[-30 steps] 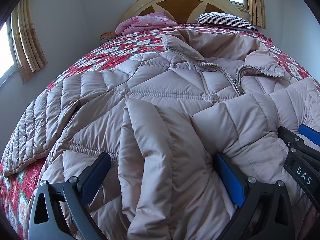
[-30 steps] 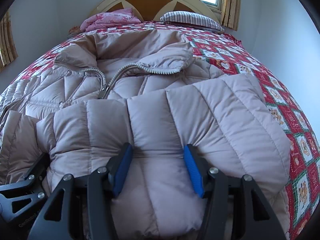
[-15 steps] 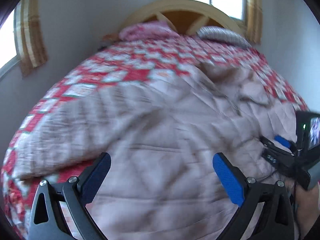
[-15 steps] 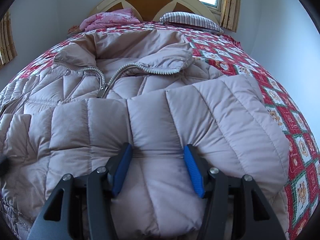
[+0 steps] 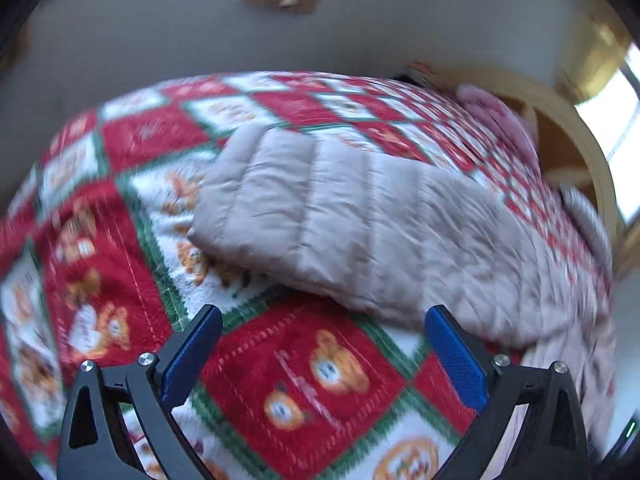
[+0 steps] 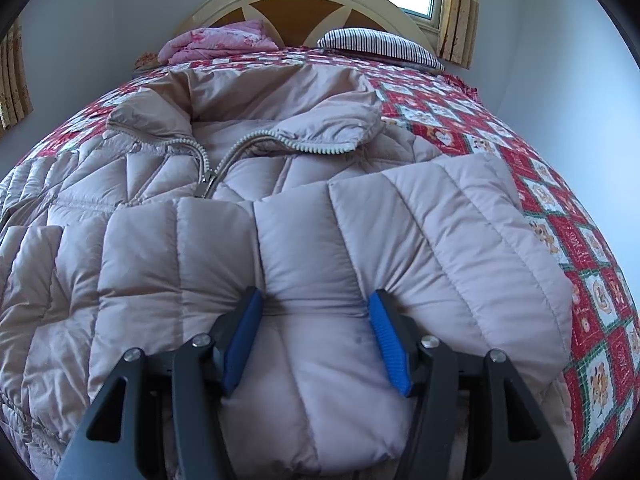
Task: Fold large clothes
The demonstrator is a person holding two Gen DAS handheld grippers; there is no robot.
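While the right gripper (image 6: 316, 340) clamps its blue pads (image 6: 242, 344) on a puffy fold of the coat (image 6: 280, 208), the sleeve there lies folded across the coat's front below the zip (image 6: 208, 178). Beside the coat, the left gripper (image 5: 322, 356) hangs wide open and empty over the quilt (image 5: 132, 136), near the outstretched sleeve (image 5: 320, 204). It should, I judge, take that sleeve at its cuff and lay it flat across the coat.

Cloth and plastic, mostly matt.
Jacket (image 6: 304, 240): quilted puffy fabric, faint sheen, metal-look zip (image 6: 224, 164). Bedspread (image 5: 304, 380): fleecy, printed, though blurred. Headboard (image 6: 304, 4): painted wood, probably. Gripper pads (image 6: 384, 340): ribbed blue plastic on matt black frames.
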